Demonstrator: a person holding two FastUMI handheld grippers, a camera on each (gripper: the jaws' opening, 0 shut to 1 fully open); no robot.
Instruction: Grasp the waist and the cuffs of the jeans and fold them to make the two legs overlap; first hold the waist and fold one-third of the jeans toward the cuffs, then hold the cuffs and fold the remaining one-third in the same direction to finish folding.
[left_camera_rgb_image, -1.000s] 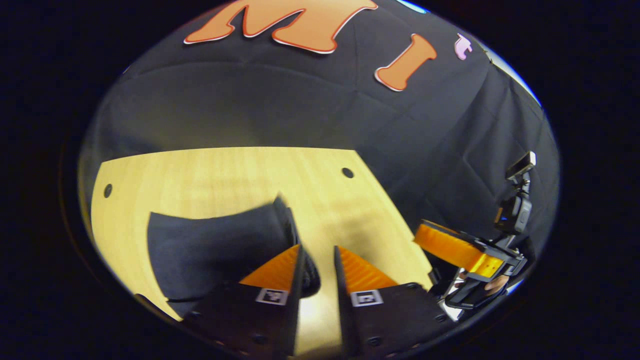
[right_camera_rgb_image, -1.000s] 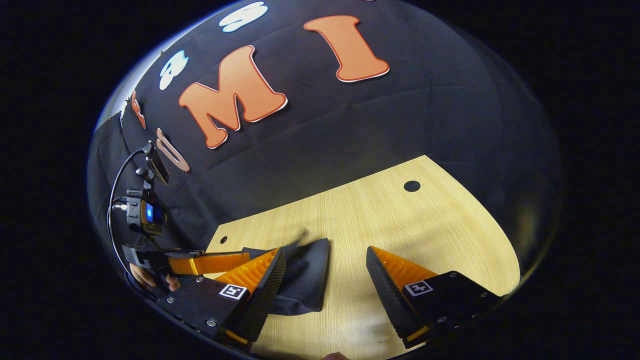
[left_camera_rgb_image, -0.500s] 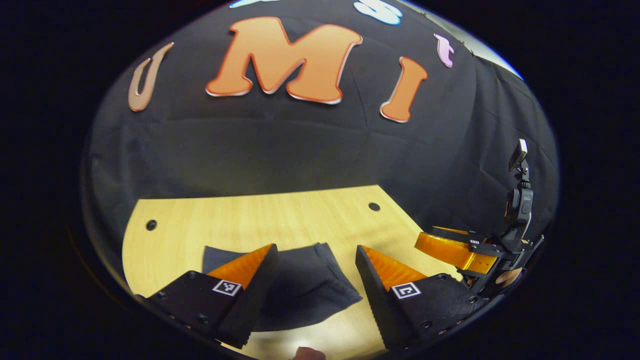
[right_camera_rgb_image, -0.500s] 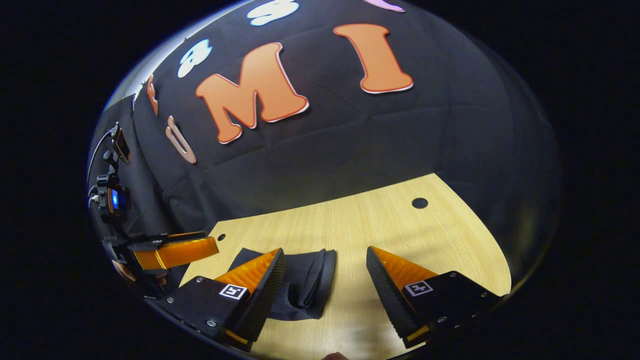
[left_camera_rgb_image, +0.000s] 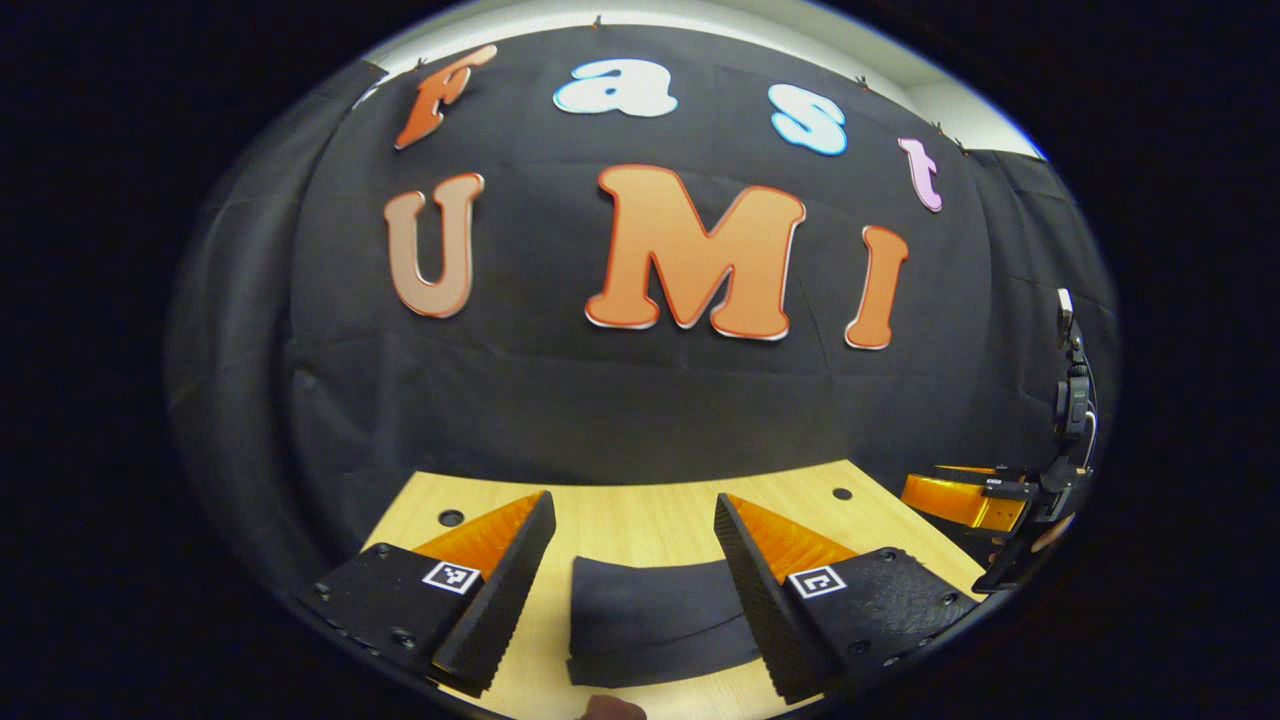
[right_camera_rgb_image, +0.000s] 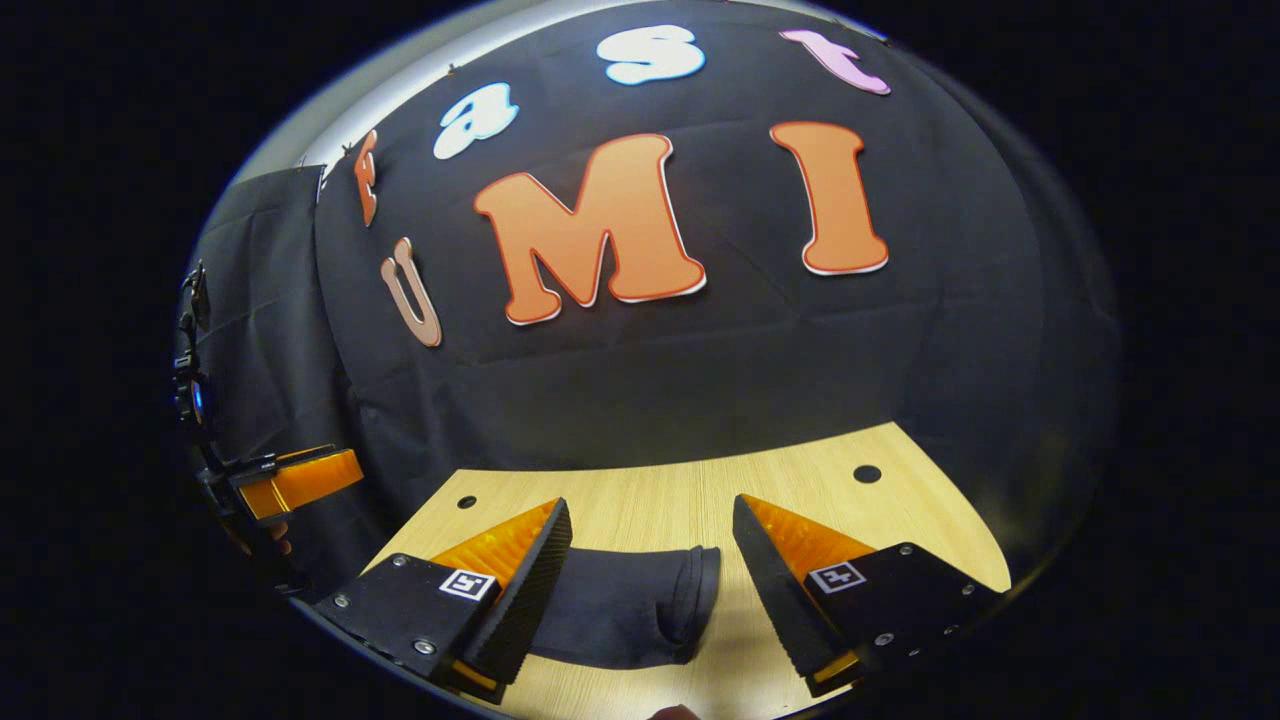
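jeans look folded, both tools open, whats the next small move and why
Probably just draw both tools back. The dark folded jeans lie in a compact stack on the light wooden table, and the left tool and right tool are open, gripping nothing.

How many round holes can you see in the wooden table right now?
2. In the left gripper view, one hole sits near the table's far left corner, another near its far right corner. The folded jeans may hide more.

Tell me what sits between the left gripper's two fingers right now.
In the left gripper view, the folded jeans lie flat on the wooden table between the open left gripper's fingers, touching neither.
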